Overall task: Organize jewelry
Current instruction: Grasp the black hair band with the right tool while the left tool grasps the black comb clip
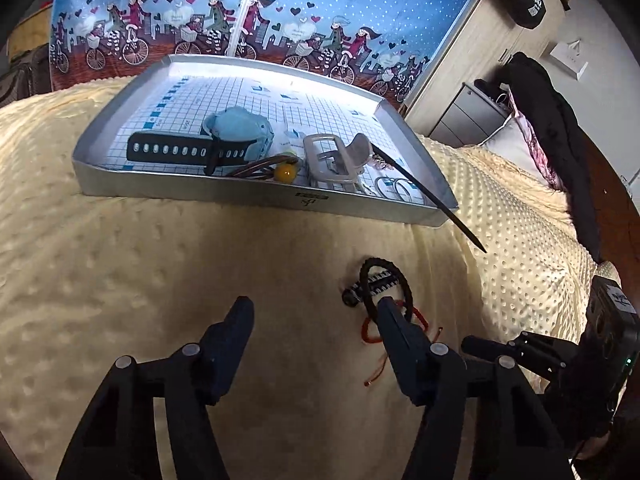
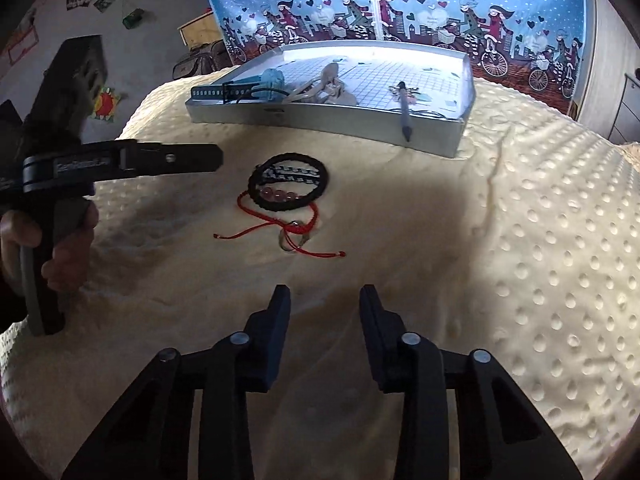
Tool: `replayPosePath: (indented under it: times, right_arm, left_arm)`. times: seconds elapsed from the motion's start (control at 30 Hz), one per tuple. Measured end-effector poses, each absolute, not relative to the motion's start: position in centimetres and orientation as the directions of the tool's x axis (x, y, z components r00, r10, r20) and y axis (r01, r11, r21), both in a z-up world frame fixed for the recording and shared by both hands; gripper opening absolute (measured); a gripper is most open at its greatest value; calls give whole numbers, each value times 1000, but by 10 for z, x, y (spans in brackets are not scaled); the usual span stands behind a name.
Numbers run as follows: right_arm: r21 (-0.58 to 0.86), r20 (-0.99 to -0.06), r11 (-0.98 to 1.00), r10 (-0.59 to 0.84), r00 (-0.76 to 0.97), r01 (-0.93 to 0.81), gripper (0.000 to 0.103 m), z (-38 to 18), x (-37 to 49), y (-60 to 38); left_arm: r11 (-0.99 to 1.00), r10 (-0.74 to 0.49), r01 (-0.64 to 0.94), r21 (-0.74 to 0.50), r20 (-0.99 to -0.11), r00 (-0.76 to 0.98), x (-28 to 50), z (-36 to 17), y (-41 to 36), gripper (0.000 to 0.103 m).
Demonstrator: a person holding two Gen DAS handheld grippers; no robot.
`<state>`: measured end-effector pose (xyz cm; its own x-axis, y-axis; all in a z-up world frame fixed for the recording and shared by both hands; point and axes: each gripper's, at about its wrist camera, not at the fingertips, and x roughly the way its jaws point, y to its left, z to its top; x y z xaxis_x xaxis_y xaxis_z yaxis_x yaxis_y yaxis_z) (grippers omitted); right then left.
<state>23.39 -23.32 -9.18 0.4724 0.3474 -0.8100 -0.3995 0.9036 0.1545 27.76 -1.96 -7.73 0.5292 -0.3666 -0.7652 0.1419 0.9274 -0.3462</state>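
- A cream dimpled blanket (image 2: 500, 240) covers the bed and carries everything else
- Behind it hangs a blue curtain (image 1: 280, 12) printed with cyclists and hearts
- A shallow silver tray (image 1: 256, 196) with a grid-lined floor sits on the blanket at the far side; in it lie a black perforated watch strap (image 1: 172, 151) against a pale blue case (image 1: 240, 128), a yellow bead (image 1: 285, 174) on brown cord, a clear hair clip (image 1: 332, 156) and thin hoop rings (image 1: 394, 190)
- A dark hair stick (image 1: 432, 194) rests in the tray, its tip jutting out over the near rim
- The left gripper (image 1: 312, 312) hovers low over the blanket with jaws spread wide and nothing between them; its right finger overlaps the jewelry pile in the left wrist view, contact unclear
- The right gripper (image 2: 325, 294) hangs just short of the pile, jaws parted and empty
- A hand (image 2: 60, 252) grips the left tool's handle
- The pile lies on the blanket near the tray: a black braided bracelet (image 2: 288, 160) ringing a black-and-white beaded band (image 2: 292, 174) and pink beads (image 2: 280, 194)
- A red string bracelet (image 2: 276, 224) trails from under it, beside a small ring (image 2: 289, 240)
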Motion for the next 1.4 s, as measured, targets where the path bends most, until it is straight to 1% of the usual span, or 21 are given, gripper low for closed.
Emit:
replayPosePath:
  times: [0.07, 0.1, 0.13, 0.23, 0.37, 0.53, 0.63, 0.7, 0.77, 0.87, 1.03, 1.07, 1.13, 1.27, 1.37, 1.4]
  right_arm:
    - [163, -804, 905, 353, 478, -393, 29, -90, 236, -233]
    - [175, -799, 906, 359, 482, -385, 25, -89, 239, -233]
    - [189, -795, 907, 366, 484, -376, 24, -88, 242, -233]
    - [234, -781, 910, 385, 492, -342, 23, -88, 256, -233]
    - [285, -759, 907, 410, 505, -309, 23, -91, 277, -228]
    - [345, -760, 894, 445, 475, -286, 23, -101, 299, -219]
    - [325, -779, 899, 430, 455, -294, 22, -107, 307, -208]
    - [298, -798, 906, 409, 443, -301, 11, -111, 311, -200]
    - [271, -810, 913, 388, 440, -305, 6, -112, 311, -197]
    - [266, -809, 916, 381, 447, -300, 5, -112, 310, -197]
    - [252, -802, 927, 361, 476, -277, 5, -103, 306, -213]
    - [255, -800, 929, 358, 481, -268, 5, -102, 307, -216]
    - [263, -793, 934, 352, 497, -242, 5, -99, 307, -228]
    - [301, -786, 933, 360, 503, -196, 5, -104, 307, -251]
    - [319, -786, 930, 367, 498, -182, 5, -110, 307, -258]
    - [328, -786, 928, 373, 494, -178, 5, -112, 308, -259]
  left_arm:
    - [927, -369, 146, -346, -769, 522, 282, -82, -19, 60]
    - [926, -372, 151, -345, -770, 518, 283, -83, -19, 60]
    - [927, -370, 158, -339, -776, 511, 286, -85, -20, 60]
    - [931, -364, 175, -319, -787, 499, 292, -90, -22, 60]
    - [928, -371, 176, -327, -788, 491, 297, -91, -20, 60]
    - [928, -372, 201, -313, -790, 488, 299, -90, -22, 60]
    - [932, -360, 222, -286, -796, 487, 298, -90, -25, 60]
    - [934, -355, 232, -273, -796, 490, 297, -90, -26, 60]
    - [933, -356, 241, -269, -794, 493, 296, -89, -27, 60]
    - [926, -369, 268, -266, -788, 494, 294, -88, -29, 60]
    - [918, -369, 329, -222, -782, 502, 292, -85, -44, 59]
    - [916, -371, 337, -217, -780, 504, 293, -84, -48, 58]
    - [911, -372, 355, -207, -785, 496, 296, -85, -54, 51]
    - [901, -328, 419, -111, -805, 493, 297, -87, -71, 43]
    - [895, -311, 440, -76, -813, 493, 298, -88, -76, 33]
    - [893, -307, 444, -69, -814, 492, 299, -88, -78, 27]
